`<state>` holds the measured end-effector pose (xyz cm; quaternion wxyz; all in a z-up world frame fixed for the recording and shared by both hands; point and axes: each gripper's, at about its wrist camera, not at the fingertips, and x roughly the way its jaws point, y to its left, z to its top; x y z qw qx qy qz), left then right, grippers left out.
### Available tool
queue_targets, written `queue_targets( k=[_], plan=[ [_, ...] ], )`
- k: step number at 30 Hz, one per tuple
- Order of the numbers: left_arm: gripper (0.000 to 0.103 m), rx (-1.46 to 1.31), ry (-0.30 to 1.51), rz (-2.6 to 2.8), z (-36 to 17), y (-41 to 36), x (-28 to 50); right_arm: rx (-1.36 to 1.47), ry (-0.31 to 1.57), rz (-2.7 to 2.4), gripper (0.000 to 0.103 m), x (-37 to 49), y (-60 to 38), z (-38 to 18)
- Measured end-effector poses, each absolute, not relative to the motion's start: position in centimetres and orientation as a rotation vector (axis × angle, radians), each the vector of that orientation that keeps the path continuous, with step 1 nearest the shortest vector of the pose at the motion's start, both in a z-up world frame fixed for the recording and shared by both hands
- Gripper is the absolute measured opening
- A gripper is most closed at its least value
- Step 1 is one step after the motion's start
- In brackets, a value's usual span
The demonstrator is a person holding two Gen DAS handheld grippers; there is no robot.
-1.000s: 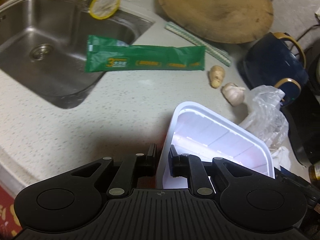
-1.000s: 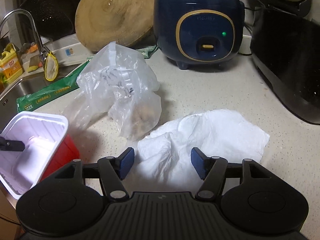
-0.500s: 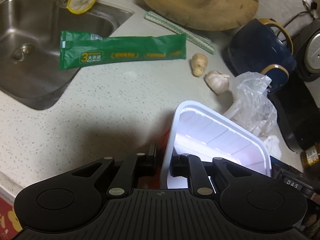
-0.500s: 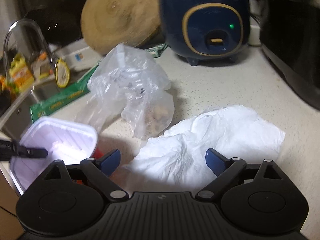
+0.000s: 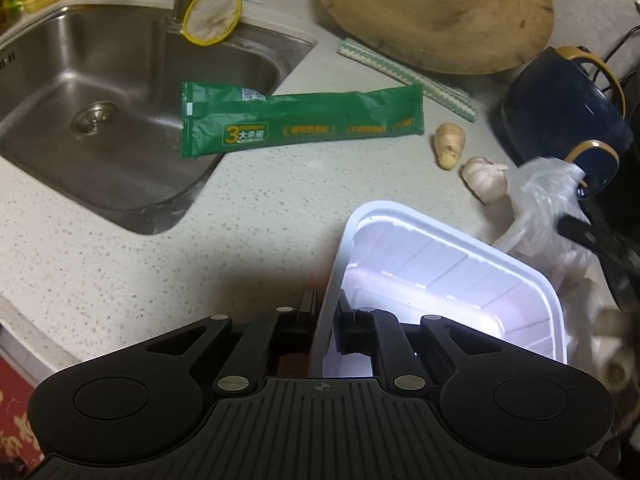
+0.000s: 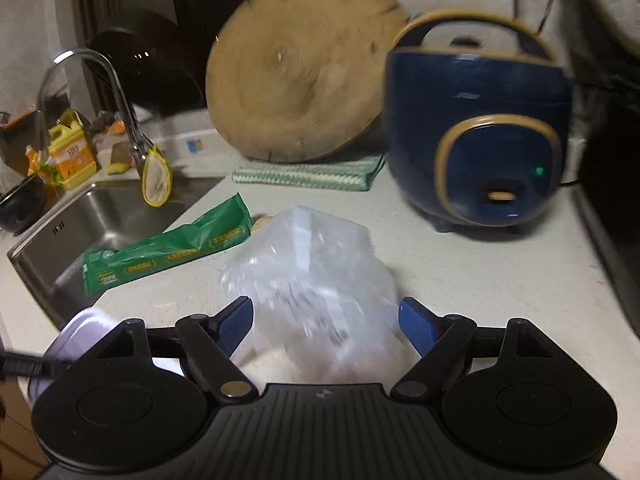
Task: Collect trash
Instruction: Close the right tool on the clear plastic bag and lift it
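1. White tray at countertop edge, near wall pinched between nearly closed fingers of left gripper, one finger outside, one inside. Green wrapper beyond, overhanging sink; ginger and garlic just beside clear plastic bag.
2. Right gripper spread wide, blue pads flanking clear plastic bag, contact unclear through blur. Rice cooker and cutting board behind.

A home kitchen: a stainless steel sink with tap is set in a speckled countertop, alongside a round wooden chopping board, a navy rice cooker, ginger and garlic.
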<state>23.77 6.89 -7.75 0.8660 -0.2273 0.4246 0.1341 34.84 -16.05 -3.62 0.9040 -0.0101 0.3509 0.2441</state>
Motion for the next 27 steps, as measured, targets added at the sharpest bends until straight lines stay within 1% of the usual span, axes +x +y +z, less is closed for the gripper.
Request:
queue_targets(
  k=[2,4,5,6,13,17,20,21,27],
  plan=[
    [0.012,-0.461,0.898,0.290,-7.6,6.6,24.1,-0.018,0.788,0.520,0.080,36.9,-14.6,-4.5],
    [0.013,-0.446,0.904,0.304,-7.5,6.4,24.4,-0.032,0.833,0.515,0.068,37.9,-13.8,-5.2],
    [0.013,-0.442,0.904,0.310,-7.5,6.2,24.5,-0.052,0.843,0.509,0.059,38.2,-13.6,-5.5],
    [0.013,-0.441,0.904,0.316,-7.4,6.1,24.6,-0.071,0.844,0.499,0.056,38.2,-13.6,-5.7],
    [0.013,-0.451,0.889,0.368,-7.5,6.1,25.5,-0.115,0.836,0.421,0.056,37.2,-16.5,-6.4],
    [0.014,-0.444,0.877,0.413,-7.5,6.0,25.9,-0.096,0.834,0.447,0.058,36.8,-18.0,-6.8],
    [0.014,-0.439,0.874,0.436,-7.5,6.0,25.9,-0.111,0.822,0.482,0.059,36.5,-17.8,-7.0],
    [0.014,-0.438,0.874,0.442,-7.5,6.0,25.9,-0.121,0.821,0.498,0.062,36.4,-17.6,-7.1],
    [0.013,-0.429,0.883,0.441,-7.4,5.8,25.8,-0.197,0.806,0.533,0.063,36.3,-15.7,-7.7]
  ],
)
